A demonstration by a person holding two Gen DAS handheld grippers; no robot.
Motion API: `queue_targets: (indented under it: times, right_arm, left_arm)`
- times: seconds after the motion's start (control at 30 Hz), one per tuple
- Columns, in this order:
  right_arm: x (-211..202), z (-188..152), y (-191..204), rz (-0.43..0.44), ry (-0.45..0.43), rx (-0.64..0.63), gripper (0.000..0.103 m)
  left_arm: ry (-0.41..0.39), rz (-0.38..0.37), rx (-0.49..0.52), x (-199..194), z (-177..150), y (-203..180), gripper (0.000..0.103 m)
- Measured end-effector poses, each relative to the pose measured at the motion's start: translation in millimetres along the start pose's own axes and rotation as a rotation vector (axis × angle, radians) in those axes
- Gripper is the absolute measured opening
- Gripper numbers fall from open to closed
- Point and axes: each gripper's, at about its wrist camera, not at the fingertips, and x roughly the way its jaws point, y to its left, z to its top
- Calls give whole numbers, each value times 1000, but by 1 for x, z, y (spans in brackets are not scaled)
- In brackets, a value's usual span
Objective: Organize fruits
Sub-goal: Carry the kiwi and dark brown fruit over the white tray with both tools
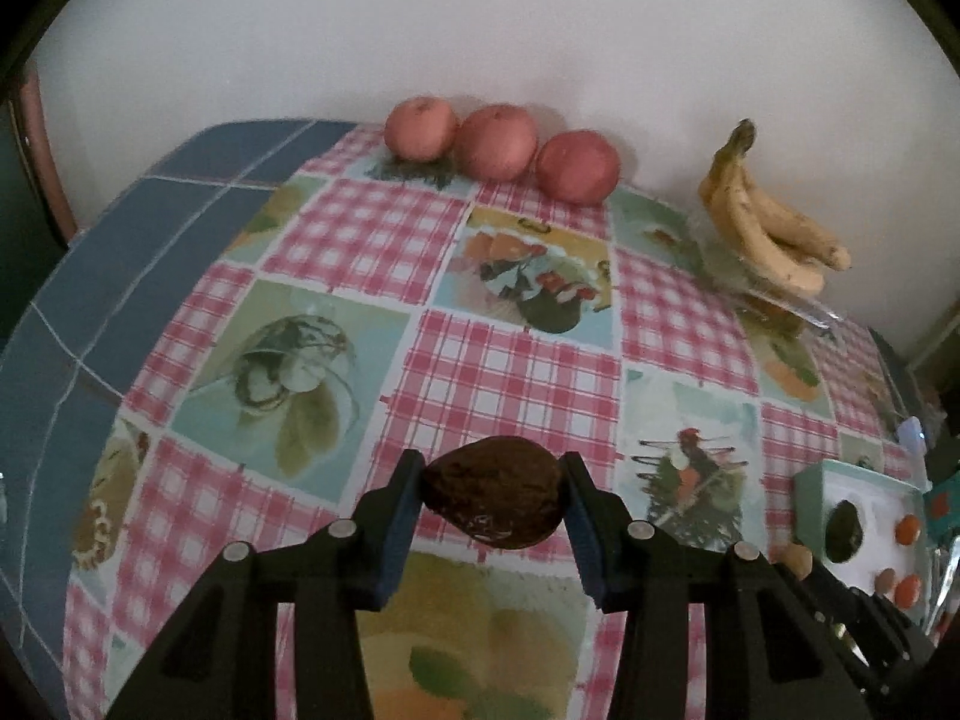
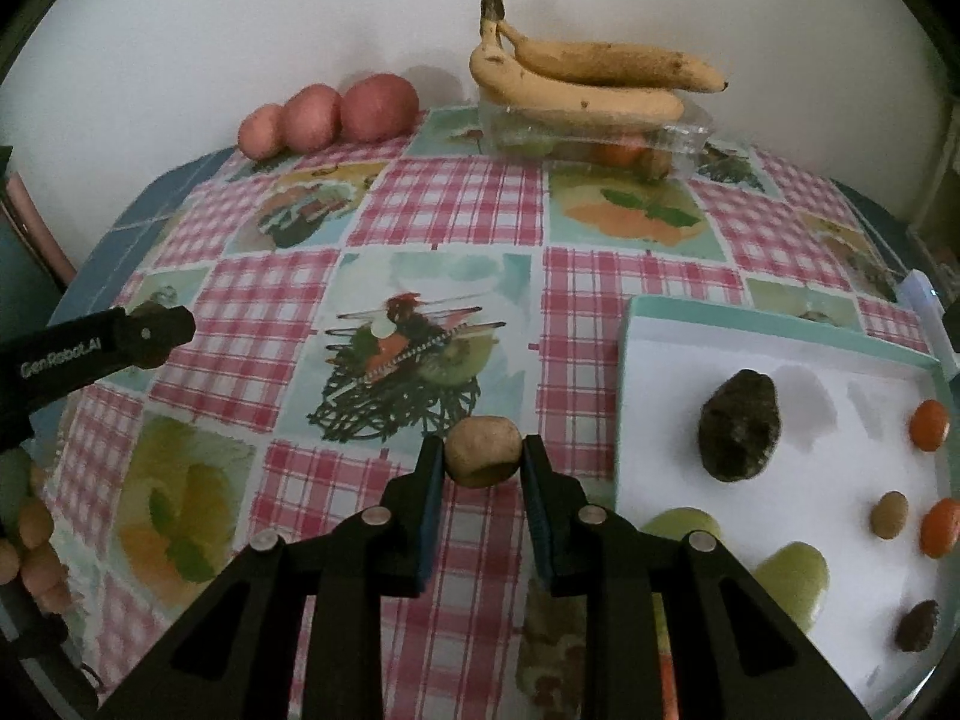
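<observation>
The left gripper [image 1: 493,501] has its fingers clamped on a dark avocado [image 1: 493,495], held above the tabletop [image 1: 510,372]. The right gripper [image 2: 483,459] is closed on a small brown kiwi [image 2: 483,451]. Both fruits look light but soft, so the hold should be gentle and across the widest part. The white tray [image 2: 780,348] lies at about three o'clock from the kiwi.
</observation>
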Motion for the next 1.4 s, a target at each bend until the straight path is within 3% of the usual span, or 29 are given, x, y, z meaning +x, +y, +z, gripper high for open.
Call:
queue_targets:
  times: [0.27, 0.87, 1.13, 1.4]
  right_arm:
    - [-37, -9, -5, 2, -42, 13, 26]
    - [-89, -45, -37, 2, -58, 84, 27]
    - [-100, -48, -94, -33, -68, 210, 27]
    - [-102, -61, -162, -116, -51, 339, 27]
  left_arm:
    - [-52, 15, -7, -44, -21, -2, 48]
    - [-14, -6, -12, -75, -80, -22, 48]
    - [-32, -52, 139, -80, -92, -77, 48]
    - [-49, -157, 345, -91, -116, -146, 48]
